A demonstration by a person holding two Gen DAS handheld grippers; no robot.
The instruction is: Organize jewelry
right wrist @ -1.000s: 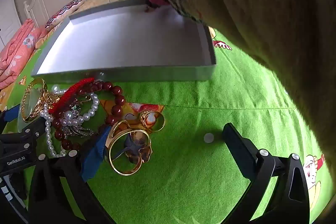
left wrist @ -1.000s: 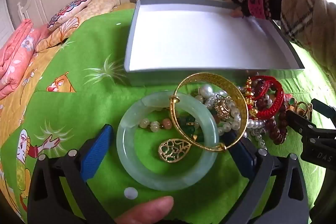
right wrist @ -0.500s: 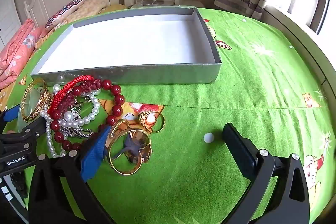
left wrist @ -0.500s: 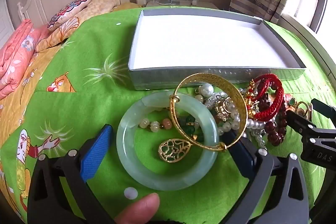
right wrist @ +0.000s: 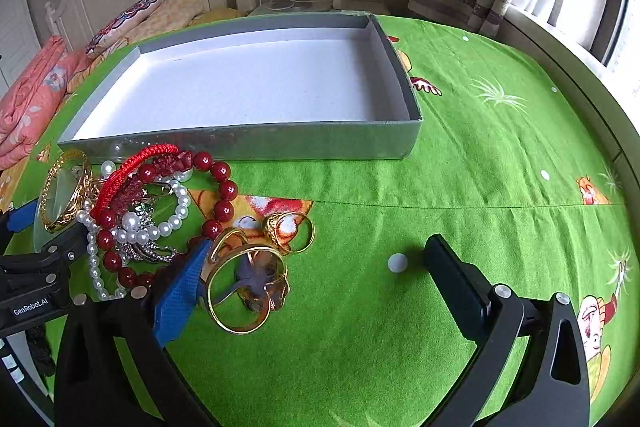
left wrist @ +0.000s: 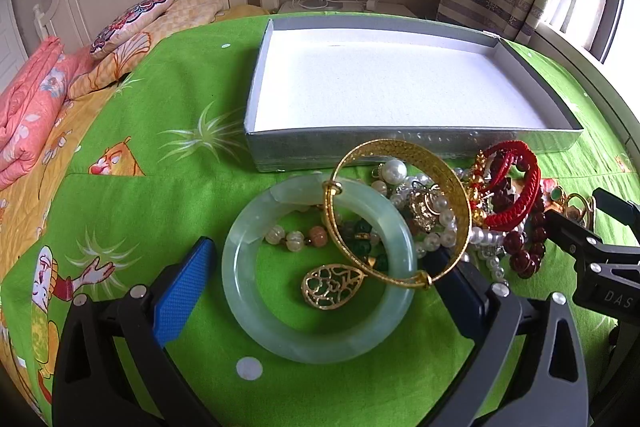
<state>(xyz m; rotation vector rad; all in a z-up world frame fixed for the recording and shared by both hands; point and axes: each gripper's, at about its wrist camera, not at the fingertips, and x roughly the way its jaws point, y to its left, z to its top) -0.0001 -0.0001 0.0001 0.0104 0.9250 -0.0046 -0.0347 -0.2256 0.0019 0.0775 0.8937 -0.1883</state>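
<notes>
My left gripper stands spread wide, its blue-padded fingers straddling the pale jade bangle, which lies flat on the green bedspread. It grips nothing; I cannot tell whether the pads touch the bangle's rim. A gold bangle leans tilted across the jade one's far edge, and a gold filigree pendant lies inside the jade ring beside a strand of pale and green beads.

My right gripper is likewise released, empty, with its left finger just beside a large gold ring that lies over a dark brown piece I cannot identify. A smaller gold ring sits just beyond. One loose white bead rests on the cloth between the fingers, near the right one.

The remaining pile, a red cord bracelet, dark red bead bracelet and pearl strand, lies tangled against the near wall of the grey tray. The tray's white floor holds no jewelry. Pillows lie at the headboard, well apart.
</notes>
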